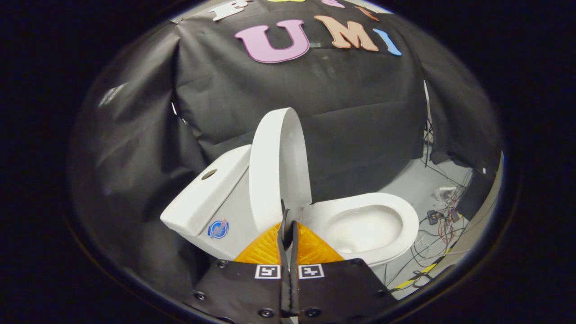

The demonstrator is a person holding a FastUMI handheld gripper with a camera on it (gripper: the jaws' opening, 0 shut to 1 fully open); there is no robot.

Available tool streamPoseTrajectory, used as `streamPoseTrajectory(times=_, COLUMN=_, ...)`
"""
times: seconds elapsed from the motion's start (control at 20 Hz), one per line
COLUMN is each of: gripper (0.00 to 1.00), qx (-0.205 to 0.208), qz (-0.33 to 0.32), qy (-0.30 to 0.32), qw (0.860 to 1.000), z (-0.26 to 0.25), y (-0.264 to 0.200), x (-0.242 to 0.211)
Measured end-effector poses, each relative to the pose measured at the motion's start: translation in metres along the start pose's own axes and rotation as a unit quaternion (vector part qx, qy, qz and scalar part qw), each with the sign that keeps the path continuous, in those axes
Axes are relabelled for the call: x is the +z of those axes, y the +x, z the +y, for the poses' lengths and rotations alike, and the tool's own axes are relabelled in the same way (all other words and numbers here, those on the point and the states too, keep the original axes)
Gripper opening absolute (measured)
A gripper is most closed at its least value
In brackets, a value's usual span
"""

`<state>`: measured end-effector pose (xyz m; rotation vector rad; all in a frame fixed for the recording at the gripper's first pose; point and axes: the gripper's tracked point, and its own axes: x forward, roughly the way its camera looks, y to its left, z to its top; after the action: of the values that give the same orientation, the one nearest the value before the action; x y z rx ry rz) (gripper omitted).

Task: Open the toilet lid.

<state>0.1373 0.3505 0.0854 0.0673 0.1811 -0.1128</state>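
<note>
Gripper (288, 225) fingers pressed together, clamped on nothing. White plastic oval toilet lid (278, 166) just ahead, standing near upright edge-on, leaning toward white ceramic tank (204, 198) ahead-left. White open bowl (364, 225) ahead-right. Judged: lid looks open; back off clear.

Camera riding the hand-held gripper (288, 220), looking forward and down, near the toilet (360, 225), from its side

Glossy smooth toilet lid (279, 166), matt creased cloth wall (360, 112)
</note>
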Motion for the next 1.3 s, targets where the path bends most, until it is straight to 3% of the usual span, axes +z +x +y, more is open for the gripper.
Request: streamPoseTrajectory(times=1.3, gripper=0.01, qx=0.014, qz=-0.009, qy=-0.093, qw=0.996, z=0.071, y=0.014, x=-0.009)
